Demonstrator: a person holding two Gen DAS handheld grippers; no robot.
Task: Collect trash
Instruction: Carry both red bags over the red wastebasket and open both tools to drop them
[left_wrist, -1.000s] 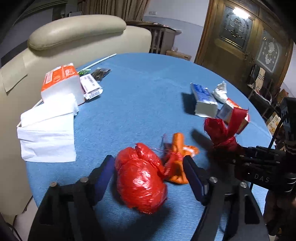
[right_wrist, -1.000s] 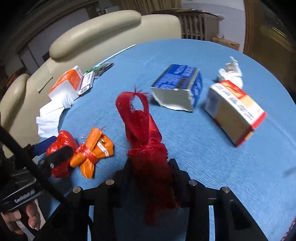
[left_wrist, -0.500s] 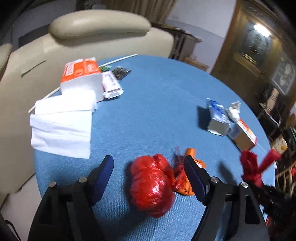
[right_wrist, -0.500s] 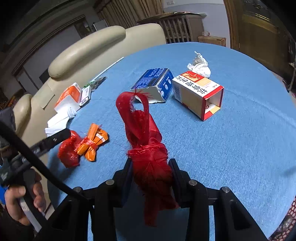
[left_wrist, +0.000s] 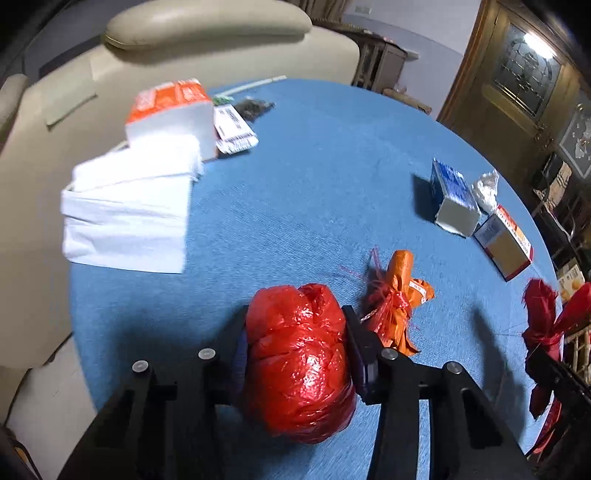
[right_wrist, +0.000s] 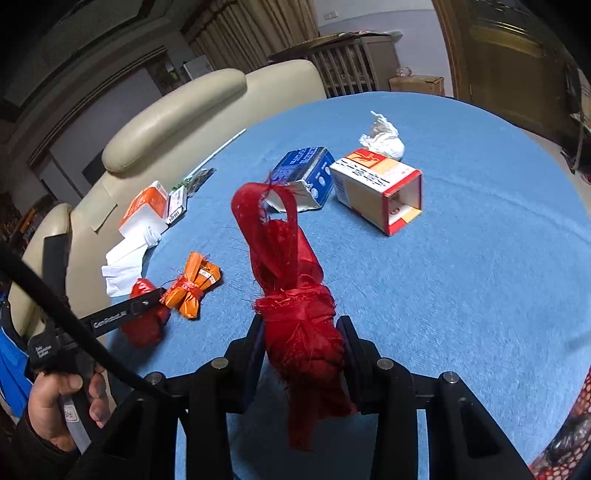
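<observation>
furniture: cream leather sofa (left_wrist: 207, 33) | door: dark wood, glass panel (left_wrist: 524, 74) | curtains (right_wrist: 255, 33) drawn

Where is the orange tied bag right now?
The orange tied bag lies on the blue table, just right of the red bag in the left gripper.

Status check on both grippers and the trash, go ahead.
Left gripper just closed on red bag. Right gripper shut on mesh bundle. Orange wrapper touching left jaws.

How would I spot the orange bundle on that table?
Start at the round blue table, then find the shiny red bag at its near edge. The orange bundle lies right beside it: crumpled orange wrapping cinched in the middle with red netting, like a bow.
</observation>
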